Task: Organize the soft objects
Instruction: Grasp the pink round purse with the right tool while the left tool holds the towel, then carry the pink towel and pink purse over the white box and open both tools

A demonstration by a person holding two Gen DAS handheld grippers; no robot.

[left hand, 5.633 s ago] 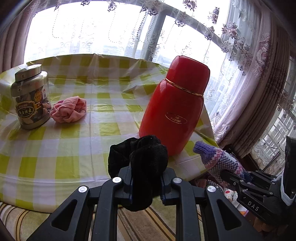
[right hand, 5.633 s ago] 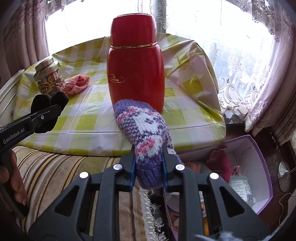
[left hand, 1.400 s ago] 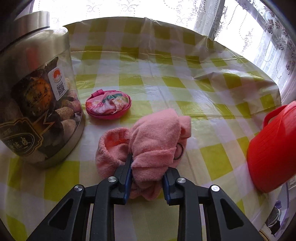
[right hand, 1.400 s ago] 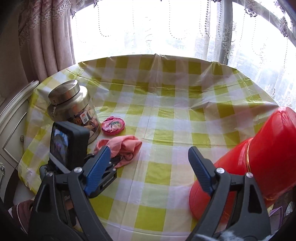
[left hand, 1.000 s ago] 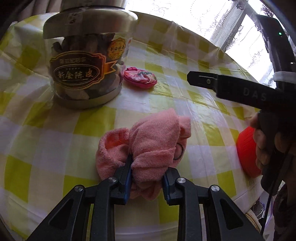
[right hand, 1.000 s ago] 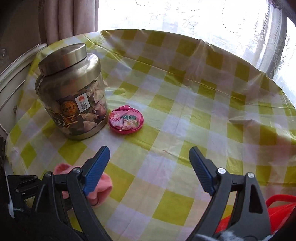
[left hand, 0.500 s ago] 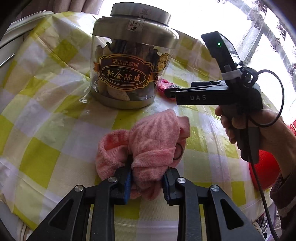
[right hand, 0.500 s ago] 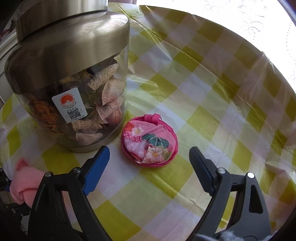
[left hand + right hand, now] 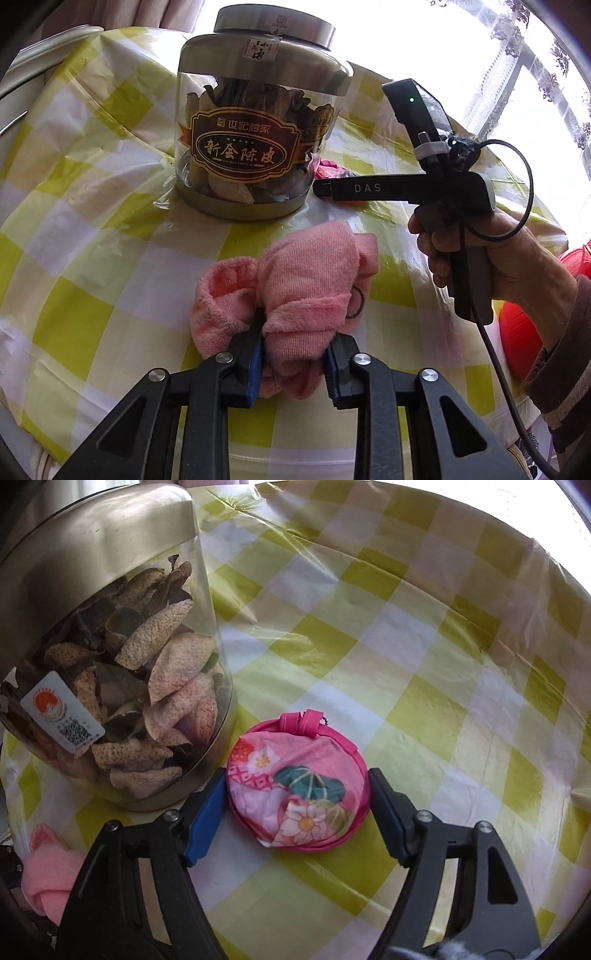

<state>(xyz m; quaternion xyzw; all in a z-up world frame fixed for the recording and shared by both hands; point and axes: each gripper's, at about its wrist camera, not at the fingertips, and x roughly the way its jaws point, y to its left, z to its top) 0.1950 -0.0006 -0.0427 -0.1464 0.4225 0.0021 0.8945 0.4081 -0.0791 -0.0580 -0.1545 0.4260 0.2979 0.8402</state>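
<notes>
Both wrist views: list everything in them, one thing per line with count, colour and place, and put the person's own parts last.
Jar: one, clear with a silver lid and brown label, full of dried peel; stands on the table.
Round pouch: one, pink floral with a loop; lies flat beside the jar, between the right gripper's fingers.
Pink cloth: one, bunched; clamped in the left gripper, in front of the jar.
Red flask: one, partly seen at the right edge.
Tablecloth: one, yellow-and-white check; covers the table.
Curtains: lace, at the window.
Left gripper: black, blue pads, shut on the cloth.
Right gripper: black, jaws closing around the pouch.
Right hand: one, brown sleeve, holds the handle.
</notes>
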